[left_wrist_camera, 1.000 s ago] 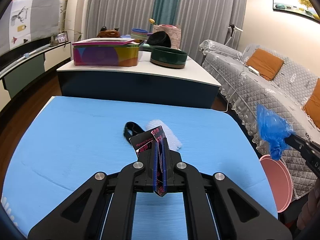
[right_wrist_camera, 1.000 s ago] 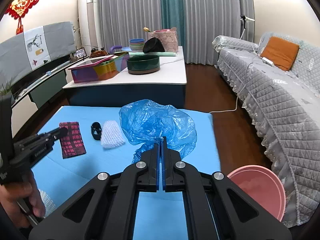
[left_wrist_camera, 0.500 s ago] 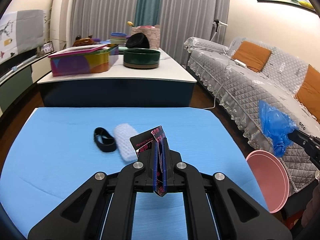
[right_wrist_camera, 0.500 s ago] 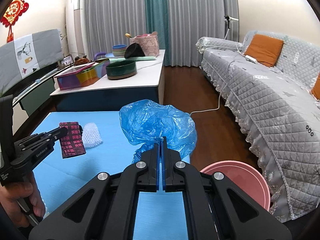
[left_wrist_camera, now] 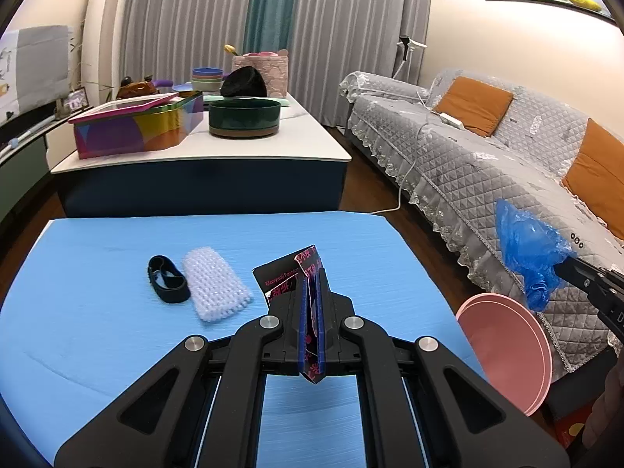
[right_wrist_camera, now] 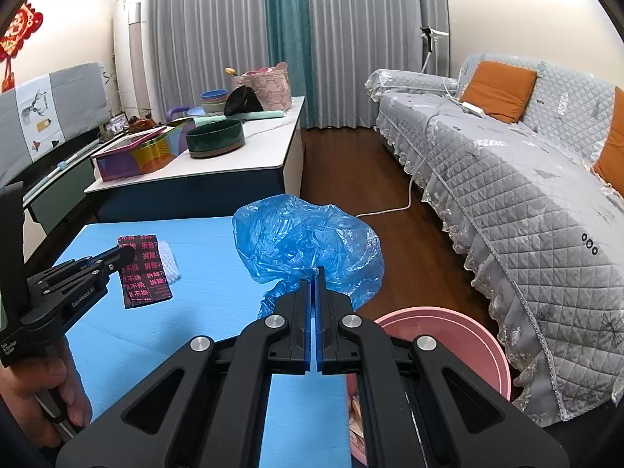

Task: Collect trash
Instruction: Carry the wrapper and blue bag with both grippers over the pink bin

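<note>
L hand-held gripper (left_wrist_camera: 310, 292): clenched on black/pink packet (left_wrist_camera: 286, 273), packet pinched on edge betw. the pads, lifted above the blue counter (left_wrist_camera: 97, 351). From R cam the packet hangs flat off its tip, pink characters legible.
R hand-held gripper (right_wrist_camera: 315, 284): clenched on crumpled blue plastic bag (right_wrist_camera: 304, 241); bag bulges up & fwd of the tips, held over counter's right edge.
Pink bin (right_wrist_camera: 460, 335): on floor just off counter's right side, beside the sofa (right_wrist_camera: 526, 195); open top. Bag is near it, above & left of rim in R cam; packet well apart from it.
Left on counter: 1 black band (left_wrist_camera: 167, 279), 1 white knitted/mesh piece (left_wrist_camera: 214, 284), lying just beside each other, ahead-left of L gripper. Nothing betw. them & gripper.
Behind: white-topped table (left_wrist_camera: 312, 148) w/ 1 coloured tin (left_wrist_camera: 136, 128), 1 dark green bowl (left_wrist_camera: 244, 117), stack of small bowls, black hat-like item, pink basket.
Floor: white cable (right_wrist_camera: 405, 195) runs along sofa skirt.
Hidden/unclear: bag blocks part of counter edge in R cam; bin's near side cut by R gripper arms, contents only a scrap visible, can't ID. Band not seen in R cam. Person: hand (right_wrist_camera: 43, 394) on L grip only, rest cut off.
Count: 2 grippers, 2 items held, 2 items lying, 1 bin.
</note>
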Demonstrator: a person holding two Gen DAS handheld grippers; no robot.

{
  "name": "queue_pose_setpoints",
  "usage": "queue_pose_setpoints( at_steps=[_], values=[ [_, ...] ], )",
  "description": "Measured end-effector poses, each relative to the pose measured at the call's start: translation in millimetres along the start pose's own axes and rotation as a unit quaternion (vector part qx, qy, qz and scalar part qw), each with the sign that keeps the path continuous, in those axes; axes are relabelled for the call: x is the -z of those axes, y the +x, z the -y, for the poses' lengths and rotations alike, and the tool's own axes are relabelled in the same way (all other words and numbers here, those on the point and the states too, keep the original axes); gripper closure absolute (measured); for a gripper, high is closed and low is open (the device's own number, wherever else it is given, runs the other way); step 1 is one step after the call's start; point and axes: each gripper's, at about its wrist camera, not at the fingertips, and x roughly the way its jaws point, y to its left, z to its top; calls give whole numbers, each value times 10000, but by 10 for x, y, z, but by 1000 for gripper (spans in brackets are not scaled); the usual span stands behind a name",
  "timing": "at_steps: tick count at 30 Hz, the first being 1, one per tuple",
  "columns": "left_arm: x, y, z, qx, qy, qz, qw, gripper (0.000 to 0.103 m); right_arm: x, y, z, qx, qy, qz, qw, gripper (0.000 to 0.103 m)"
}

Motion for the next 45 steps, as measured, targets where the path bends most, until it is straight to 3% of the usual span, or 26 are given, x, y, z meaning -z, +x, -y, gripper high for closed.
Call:
queue_pose_setpoints(
  at_steps=[10, 25, 45],
  values=[
    [-15, 39, 208, 138, 135, 5, 9998, 99, 12, -29, 132, 158, 75, -41, 9998, 101],
    [-10, 61, 698, 520, 405, -3, 9978, 99, 108, -86, 692, 612, 496, -175, 9967, 101],
    [126, 98, 1482, 1283, 935, -214, 9871, 99, 275, -234, 1264, 1070, 869, -272, 9901, 101]
  ],
)
